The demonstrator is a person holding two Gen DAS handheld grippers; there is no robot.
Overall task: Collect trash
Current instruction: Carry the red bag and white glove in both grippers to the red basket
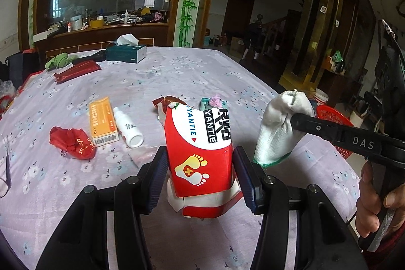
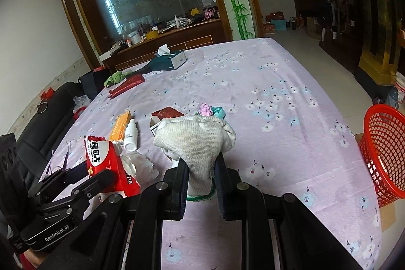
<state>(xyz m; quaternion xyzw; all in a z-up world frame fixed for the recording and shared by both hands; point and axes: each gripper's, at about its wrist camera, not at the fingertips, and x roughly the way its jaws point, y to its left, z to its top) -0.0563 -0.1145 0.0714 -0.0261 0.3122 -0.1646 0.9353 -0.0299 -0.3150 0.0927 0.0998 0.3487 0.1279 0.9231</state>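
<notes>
Left gripper [image 1: 200,168]: clamps the crumpled red-and-white cardboard packet [image 1: 200,148] printed with footprints, held above the table.
Right gripper [image 2: 201,181]: pinches the cuff of a white knitted cotton glove [image 2: 197,141], also lifted off the cloth.
Table: lilac flower-printed tablecloth [image 2: 265,82].
Left behind: crumpled red wrapper [image 1: 72,142], orange carton [image 1: 102,120], white plastic bottle [image 1: 127,127].
Beyond the right edge: red plastic mesh basket [image 2: 384,151].
</notes>
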